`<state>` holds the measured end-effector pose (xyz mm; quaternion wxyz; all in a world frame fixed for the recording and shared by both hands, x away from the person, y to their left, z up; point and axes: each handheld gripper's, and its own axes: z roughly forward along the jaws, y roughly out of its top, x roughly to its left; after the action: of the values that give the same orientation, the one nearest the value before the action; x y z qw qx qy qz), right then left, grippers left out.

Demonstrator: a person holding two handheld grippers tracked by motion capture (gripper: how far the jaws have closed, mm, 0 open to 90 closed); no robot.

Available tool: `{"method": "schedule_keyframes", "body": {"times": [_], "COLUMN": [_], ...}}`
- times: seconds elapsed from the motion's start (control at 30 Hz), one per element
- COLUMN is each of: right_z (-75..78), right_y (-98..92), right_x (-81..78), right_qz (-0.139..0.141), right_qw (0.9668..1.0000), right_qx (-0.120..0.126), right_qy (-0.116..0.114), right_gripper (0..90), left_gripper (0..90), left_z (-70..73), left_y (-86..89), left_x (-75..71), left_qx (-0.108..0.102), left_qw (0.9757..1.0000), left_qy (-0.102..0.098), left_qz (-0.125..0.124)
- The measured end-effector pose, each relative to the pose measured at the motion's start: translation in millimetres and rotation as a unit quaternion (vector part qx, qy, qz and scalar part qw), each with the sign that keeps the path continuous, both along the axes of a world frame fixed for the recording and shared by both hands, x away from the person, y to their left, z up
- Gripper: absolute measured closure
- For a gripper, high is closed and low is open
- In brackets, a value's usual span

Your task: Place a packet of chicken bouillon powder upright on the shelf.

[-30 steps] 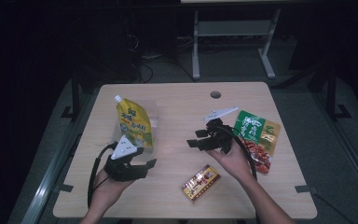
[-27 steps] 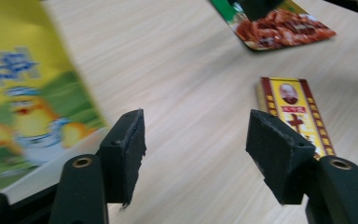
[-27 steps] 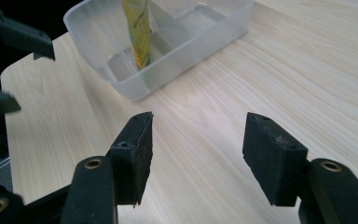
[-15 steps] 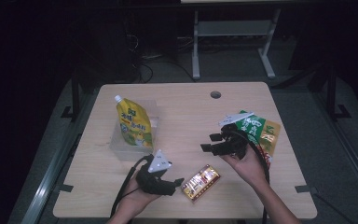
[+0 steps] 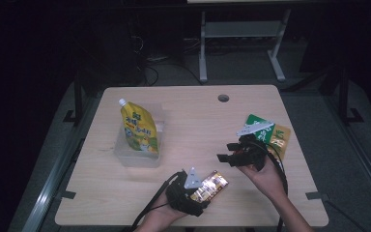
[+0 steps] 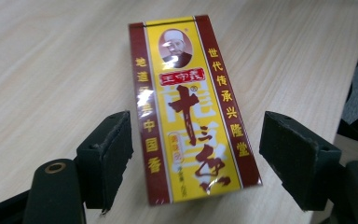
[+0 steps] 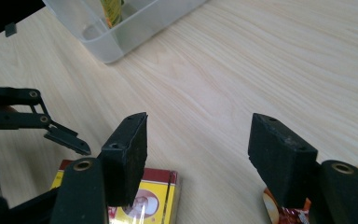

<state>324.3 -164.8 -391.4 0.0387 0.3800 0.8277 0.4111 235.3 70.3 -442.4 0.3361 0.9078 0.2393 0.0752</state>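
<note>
Your left tongs (image 6: 193,154) have just been spreading and now straddle the spice box (image 6: 191,107) without touching it; it lies flat at the worktop's (image 5: 193,121) near edge. Lower squarely, then pinch its long sides. Your right tongs (image 5: 229,152) hover spread, empty.

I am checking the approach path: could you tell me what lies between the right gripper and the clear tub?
In the right gripper view, only bare wooden table lies between the right gripper and the clear tub.
</note>
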Motion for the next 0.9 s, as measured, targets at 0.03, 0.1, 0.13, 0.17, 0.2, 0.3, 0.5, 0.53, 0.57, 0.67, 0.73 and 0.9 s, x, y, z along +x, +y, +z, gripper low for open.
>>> {"method": "schedule_keyframes", "body": {"times": [0.03, 0.1, 0.13, 0.17, 0.2, 0.3, 0.5, 0.53, 0.57, 0.67, 0.73, 0.9], "right_z": [-0.3, -1.8, -3.3, -5.3, -5.7, -8.3, -11.6, -12.5, -13.7, -17.3, -18.3, -23.2], "right_y": [-0.9, -2.8, -4.1, -5.5, -5.6, -6.2, -5.3, -5.1, -4.9, -3.8, -3.3, -4.5], "right_x": [-0.8, -1.6, -1.7, -1.2, -1.6, -2.1, -3.0, -3.2, -3.5, -3.7, -3.6, 1.4], "right_qz": [-0.004, -0.008, -0.008, -0.005, -0.009, -0.009, -0.011, -0.012, -0.012, -0.013, -0.015, -0.013], "right_qw": [1.0, 0.9999, 0.9999, 1.0, 0.9999, 0.9999, 0.9999, 0.9998, 0.9997, 0.9996, 0.9993, 0.9984], "right_qx": [0.001, 0.001, -0.001, -0.003, -0.002, -0.004, -0.006, -0.006, -0.006, -0.003, 0.002, 0.015], "right_qy": [0.003, 0.009, 0.007, 0.002, 0.007, 0.008, 0.011, 0.016, 0.018, 0.024, 0.033, 0.052], "right_gripper": [36.5, 36.3, 36.1, 35.9, 35.8, 34.8, 34.2, 34.2, 34.3, 34.1, 34.0, 33.1], "left_gripper": [25.0, 24.2, 24.2, 24.2, 24.3, 26.3, 26.2, 26.0, 26.5, 30.2, 31.1, 31.9], "left_z": [-1.9, -5.5, -7.1, -8.5, -9.9, -13.1, -16.1, -16.4, -16.4, -15.4, -15.5, -14.5], "left_y": [-2.2, -6.3, -8.5, -10.3, -12.1, -15.4, -19.3, -19.2, -19.0, -17.8, -15.2, -6.8], "left_x": [0.4, 1.4, 1.6, 2.8, 3.8, 6.3, 6.7, 7.3, 8.2, 9.0, 10.1, 12.4], "left_qx": [0.006, 0.011, 0.015, 0.024, 0.028, 0.034, 0.05, 0.048, 0.047, 0.047, 0.042, 0.026], "left_qw": [1.0, 0.9999, 0.9999, 0.9997, 0.9996, 0.9994, 0.9987, 0.9989, 0.9989, 0.9989, 0.9991, 0.9993], "left_qy": [-0.002, 0.003, 0.002, -0.002, -0.004, 0.003, 0.0, 0.002, 0.006, 0.005, 0.006, -0.008], "left_qz": [0.001, 0.003, 0.003, 0.002, 0.004, 0.008, 0.006, 0.005, 0.003, 0.001, 0.003, 0.025]}}
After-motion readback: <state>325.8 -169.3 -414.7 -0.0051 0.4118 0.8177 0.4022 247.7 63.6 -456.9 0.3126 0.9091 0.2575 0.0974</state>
